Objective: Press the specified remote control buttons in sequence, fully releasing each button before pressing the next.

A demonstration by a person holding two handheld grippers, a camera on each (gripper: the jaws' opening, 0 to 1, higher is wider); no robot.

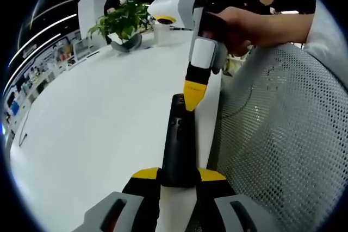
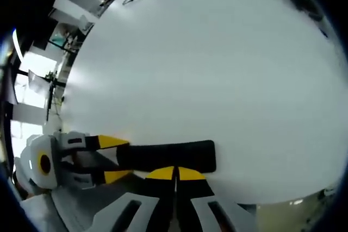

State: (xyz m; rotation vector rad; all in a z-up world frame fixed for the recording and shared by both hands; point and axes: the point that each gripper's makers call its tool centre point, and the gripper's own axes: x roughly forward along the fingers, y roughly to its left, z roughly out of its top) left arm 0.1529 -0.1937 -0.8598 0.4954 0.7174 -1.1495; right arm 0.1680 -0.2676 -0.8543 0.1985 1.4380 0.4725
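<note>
While left gripper (image 1: 179,175) clamps it, remote (image 1: 178,145) buttons stay indistinct

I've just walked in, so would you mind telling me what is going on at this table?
A person is working a black remote control with two hand-held grippers at the edge of a white table. The left gripper clamps the near end of the remote between its yellow-tipped fingers. The right gripper, fingers closed together, points its tip down onto the remote's far end, apparently at a button. A potted plant stands further back.
</note>
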